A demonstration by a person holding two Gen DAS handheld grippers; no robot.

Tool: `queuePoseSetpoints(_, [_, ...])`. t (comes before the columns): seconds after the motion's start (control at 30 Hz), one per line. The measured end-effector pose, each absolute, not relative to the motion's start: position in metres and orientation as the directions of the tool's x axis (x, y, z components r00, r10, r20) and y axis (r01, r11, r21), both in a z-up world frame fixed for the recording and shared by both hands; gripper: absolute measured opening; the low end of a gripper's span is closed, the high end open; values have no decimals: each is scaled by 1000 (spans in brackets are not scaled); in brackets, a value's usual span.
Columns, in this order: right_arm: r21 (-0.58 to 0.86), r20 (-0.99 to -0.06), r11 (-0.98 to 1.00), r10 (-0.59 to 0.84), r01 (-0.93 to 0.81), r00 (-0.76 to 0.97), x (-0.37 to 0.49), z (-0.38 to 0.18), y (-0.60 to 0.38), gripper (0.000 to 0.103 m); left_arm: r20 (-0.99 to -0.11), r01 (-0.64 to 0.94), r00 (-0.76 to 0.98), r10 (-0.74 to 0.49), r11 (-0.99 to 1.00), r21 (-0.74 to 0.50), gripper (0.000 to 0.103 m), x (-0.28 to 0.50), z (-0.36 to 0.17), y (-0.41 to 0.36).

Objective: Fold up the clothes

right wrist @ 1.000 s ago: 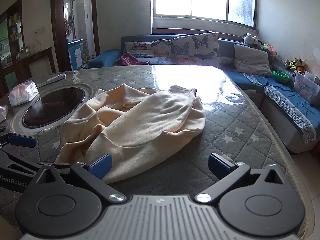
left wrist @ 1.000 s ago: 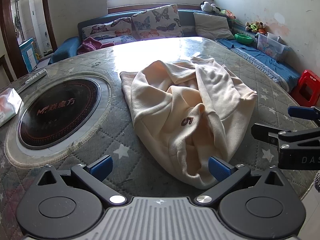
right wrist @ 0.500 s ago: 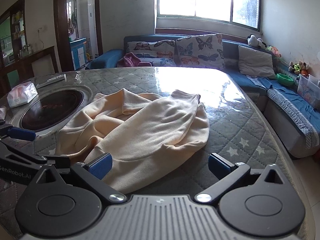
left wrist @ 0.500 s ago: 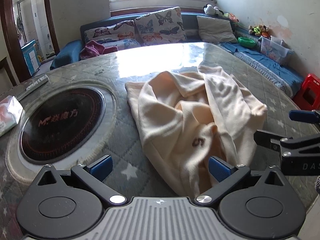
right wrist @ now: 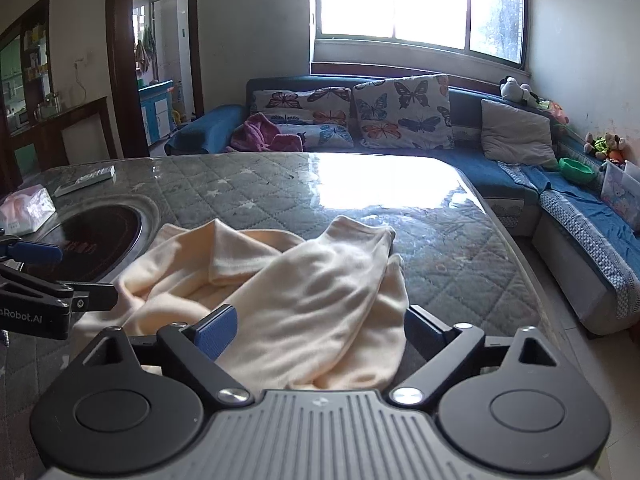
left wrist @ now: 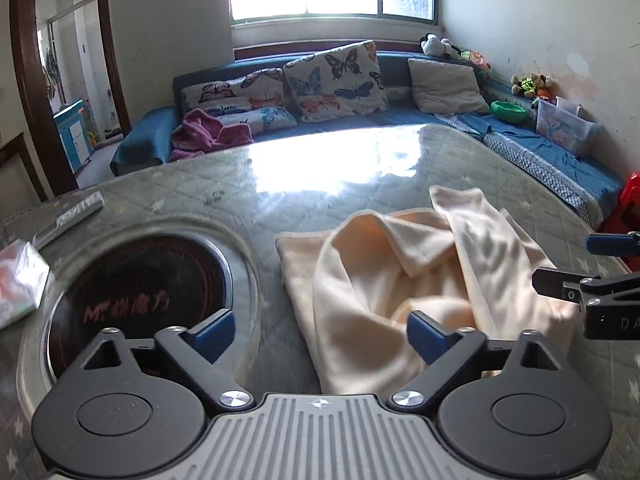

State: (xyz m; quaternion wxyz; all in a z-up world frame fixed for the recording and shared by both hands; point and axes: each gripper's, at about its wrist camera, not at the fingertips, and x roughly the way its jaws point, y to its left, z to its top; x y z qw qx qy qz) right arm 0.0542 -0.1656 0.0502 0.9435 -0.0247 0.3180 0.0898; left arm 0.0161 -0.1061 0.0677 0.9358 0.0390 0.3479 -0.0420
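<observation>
The left gripper (left wrist: 320, 334) holds its blue-padded fingers (left wrist: 212, 332) spread wide apart with nothing between them, low over the near edge of the grey quilted star-patterned table (left wrist: 224, 196). The right gripper (right wrist: 320, 330) likewise has its fingers (right wrist: 216, 330) wide open and empty, its left pad just above the cloth. Between and ahead of both lies the crumpled cream fleece garment (left wrist: 404, 276), heaped in loose folds on the table, one long part draped across the top towards the far right in the right wrist view (right wrist: 288, 292). Each gripper shows at the edge of the other's view, the right gripper at the garment's right side and the left gripper at its left side. Left of the garment a round black induction hob (left wrist: 136, 292) with red lettering is set into the table; beside it lie a soft pack of tissues (left wrist: 18, 280) and a flat silver remote (left wrist: 76, 214). Beyond the table stands a blue sofa (right wrist: 468, 156) with butterfly-print cushions (right wrist: 404, 114), a pink crumpled cloth (right wrist: 264, 134) and a grey pillow (right wrist: 516, 134), under a bright window (right wrist: 416, 4).
</observation>
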Motion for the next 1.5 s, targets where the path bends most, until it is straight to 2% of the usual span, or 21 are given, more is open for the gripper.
queuePoseSetpoints(0.2, [27,-620,978,180,-208,764,89,50,-165,80,-648,176,754,-104,983,47,66,49,68,-113])
queuePoseSetpoints(0.27, [28,-623,977,182,-210,761,98,49,-165,76,-652,210,744,-148,977,19,62,60,67,-118])
queuePoseSetpoints(0.6, [24,-634,980,166,-196,755,132,47,-175,65,-673,275,674,-305,949,-155,59,109,51,-136])
queuePoseSetpoints(0.67, [23,-636,981,164,-194,754,137,46,-178,62,-680,280,657,-325,943,-180,44,118,46,-138])
queuePoseSetpoints(0.73, [25,-638,981,164,-192,753,143,45,-180,61,-687,285,640,-345,937,-204,22,126,40,-140])
queuePoseSetpoints(0.8, [32,-642,979,173,-200,747,151,44,-179,60,-682,290,632,-368,929,-232,7,130,36,-139])
queuePoseSetpoints(1.03, [48,-663,971,205,-232,720,179,36,-169,46,-604,274,709,-364,931,-240,4,117,46,-122])
queuePoseSetpoints(1.2, [53,-690,966,219,-254,690,207,21,-152,41,-551,192,782,-292,953,-233,4,107,63,-92])
queuePoseSetpoints(1.4, [-8,-706,973,159,-232,690,226,0,-138,36,-506,72,842,-185,969,-235,4,87,79,-42])
queuePoseSetpoints(1.5, [-34,-703,974,136,-224,698,227,0,-137,25,-492,6,862,-122,973,-231,4,74,85,-17])
